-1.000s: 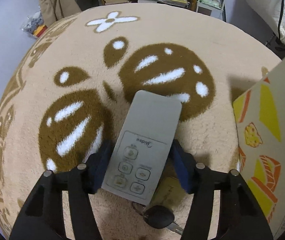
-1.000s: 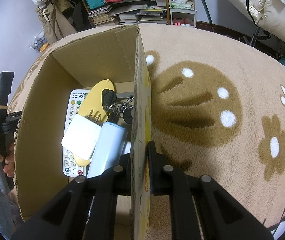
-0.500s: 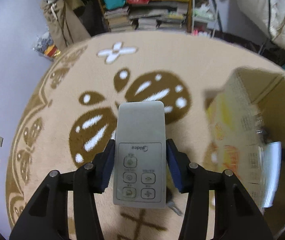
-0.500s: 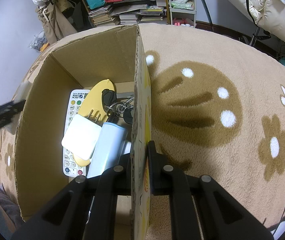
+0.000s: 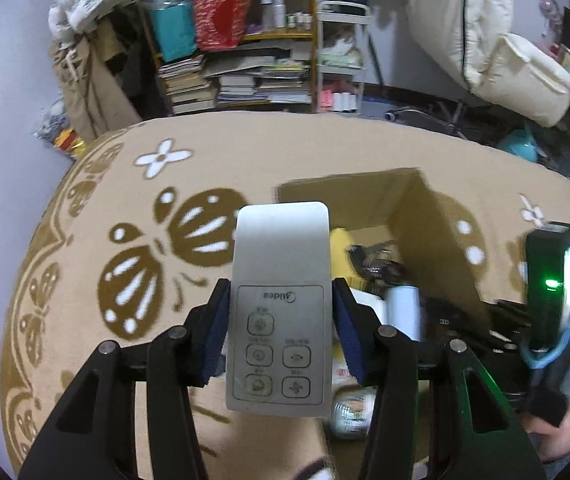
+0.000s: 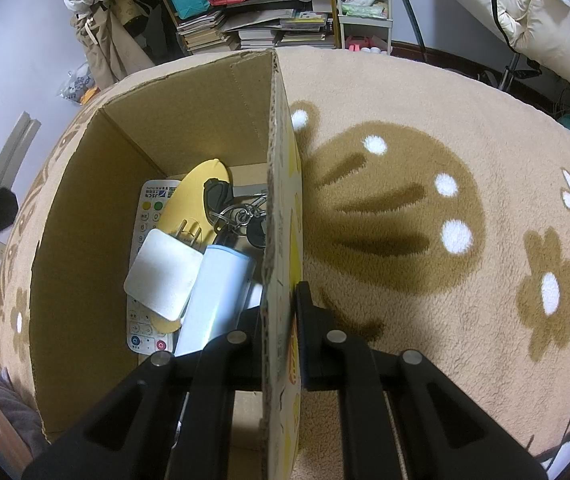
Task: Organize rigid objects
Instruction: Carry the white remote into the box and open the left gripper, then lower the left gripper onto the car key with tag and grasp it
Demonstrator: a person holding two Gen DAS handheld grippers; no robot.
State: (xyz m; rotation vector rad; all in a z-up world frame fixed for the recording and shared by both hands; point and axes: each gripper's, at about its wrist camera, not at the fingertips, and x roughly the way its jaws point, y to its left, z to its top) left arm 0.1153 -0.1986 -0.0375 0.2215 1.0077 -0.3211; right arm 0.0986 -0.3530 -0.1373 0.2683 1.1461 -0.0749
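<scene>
- While the left hand-held gripper [image 5: 281, 340] is raised above the carpet [image 5: 245, 160], its blue pads [image 5: 215, 336] clamp the long edges of the grey remote control [image 5: 281, 300] on both sides.
- Button end of the grey remote control points toward the camera; the plain end projects forward, past the fingertips, over the near left wall of the cardboard box [image 5: 437, 232].
- Right hand-held gripper [image 6: 279, 332]: jaws narrow, pinched on the right wall of the cardboard box [image 6: 281, 184], one finger inside the box and one outside.
- Box top is open, with all four upper edges visible in the right wrist view.
- Box contents, grouped against the right wall:
  - white remote control [image 6: 147, 216], flat on the floor of the box;
  - yellow oval item [image 6: 197, 188], lying over it;
  - white square adapter [image 6: 163, 274], on top of both;
  - pale blue cylinder [image 6: 217, 296], touching the adapter's right edge;
  - key bunch [image 6: 237, 212], at the cylinder's far end.
- Open room: the left strip and near left corner of the box floor are bare cardboard.
- Carpet to the right of the box is unobstructed up to the shelf [image 6: 269, 12] and the white cushion [image 6: 525, 12].
- A sleeve [image 6: 5, 400] shows at the lower left edge, outside the box.
</scene>
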